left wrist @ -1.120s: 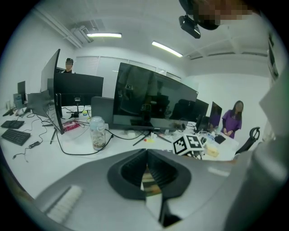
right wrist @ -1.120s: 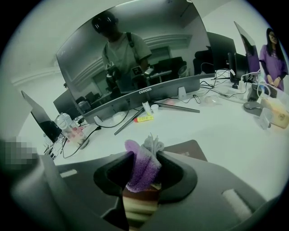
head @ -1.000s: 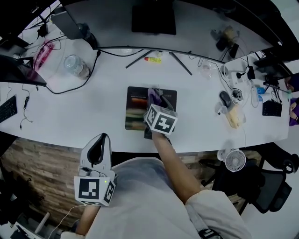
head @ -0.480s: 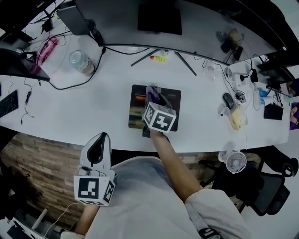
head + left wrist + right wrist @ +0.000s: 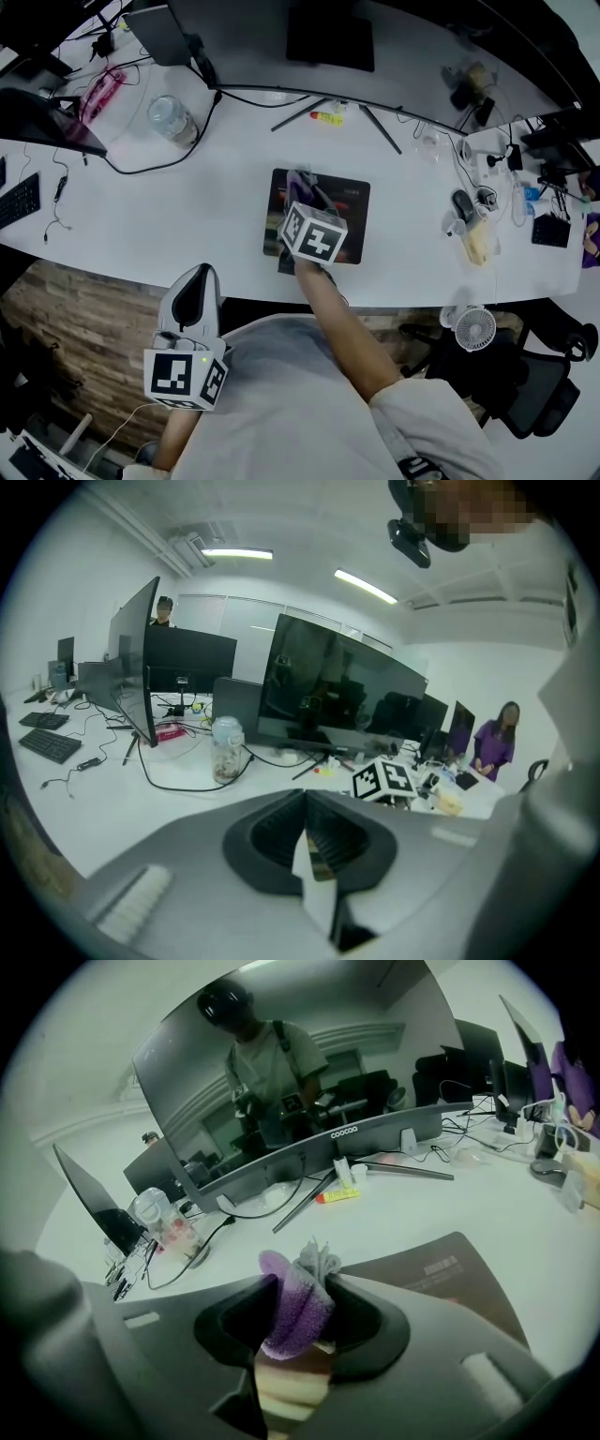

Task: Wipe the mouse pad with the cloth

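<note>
On the white counter point(image 5: 169, 216) lies a dark mouse pad point(image 5: 349, 208), in front of a curved monitor point(image 5: 330, 37). The person's right claw point(image 5: 302, 192) is clamped on a purple cloth point(image 5: 292, 1305), which sits over the pad's left half. The left claw point(image 5: 305, 808) is closed on nothing and is held off the counter's near edge, beside the person's body.

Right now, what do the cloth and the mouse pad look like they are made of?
Cloth: soft fabric, probably microfibre or terry; purple and grey, with a fuzzy pile, bunched into folds. Mouse pad: a thin, flat, dark sheet with a matte face and print; likely fabric over rubber, though its underside is hidden.
</note>
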